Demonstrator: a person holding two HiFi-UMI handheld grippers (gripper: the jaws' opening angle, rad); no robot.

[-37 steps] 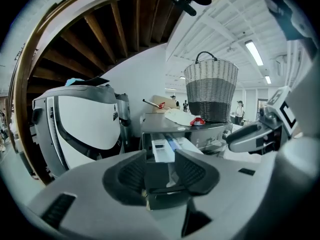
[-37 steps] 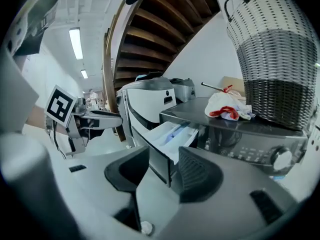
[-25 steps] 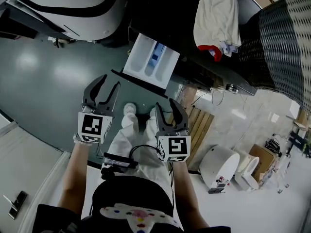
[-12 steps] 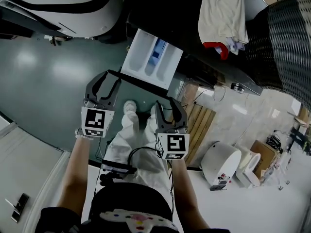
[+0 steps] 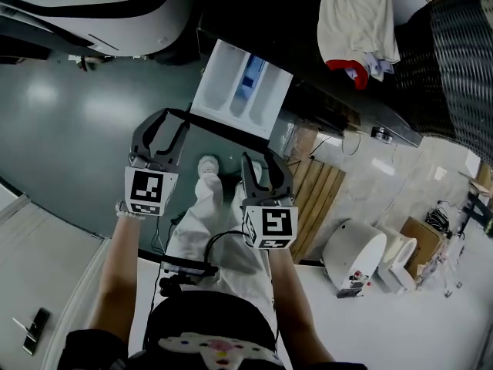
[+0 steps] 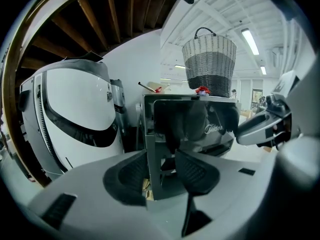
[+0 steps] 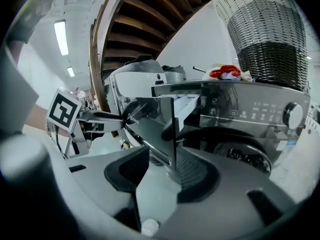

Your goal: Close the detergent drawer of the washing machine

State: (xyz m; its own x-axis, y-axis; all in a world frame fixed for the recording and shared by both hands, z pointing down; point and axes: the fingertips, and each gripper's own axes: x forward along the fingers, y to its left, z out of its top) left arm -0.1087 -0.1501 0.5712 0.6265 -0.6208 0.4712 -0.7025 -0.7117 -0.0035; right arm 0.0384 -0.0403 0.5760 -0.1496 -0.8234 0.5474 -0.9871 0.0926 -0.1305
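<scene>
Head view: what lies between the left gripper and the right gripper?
Between left gripper and right gripper, the head view shows the person's white shoe and white trouser leg.

A two-tone woven basket [image 5: 454, 52] stands just beside a cream cloth [image 5: 356, 18] with a red garment [image 5: 344, 66] at its lower edge. On the pale floor [image 5: 431, 326] lie wooden slats [image 5: 317, 199], a round white appliance [image 5: 354, 259] and a cardboard box [image 5: 422, 247]. A large white machine [image 5: 100, 6] stands well apart.

Glossy grey-green floor [image 5: 62, 122] spreads from 9 to 11 o'clock in the head view, with pale wooden slats [image 5: 314, 199] just right of centre. In the left gripper view, dark timber beams [image 6: 115, 9] run overhead at 12 and a strip light [image 6: 250, 41] glows at 2.
</scene>
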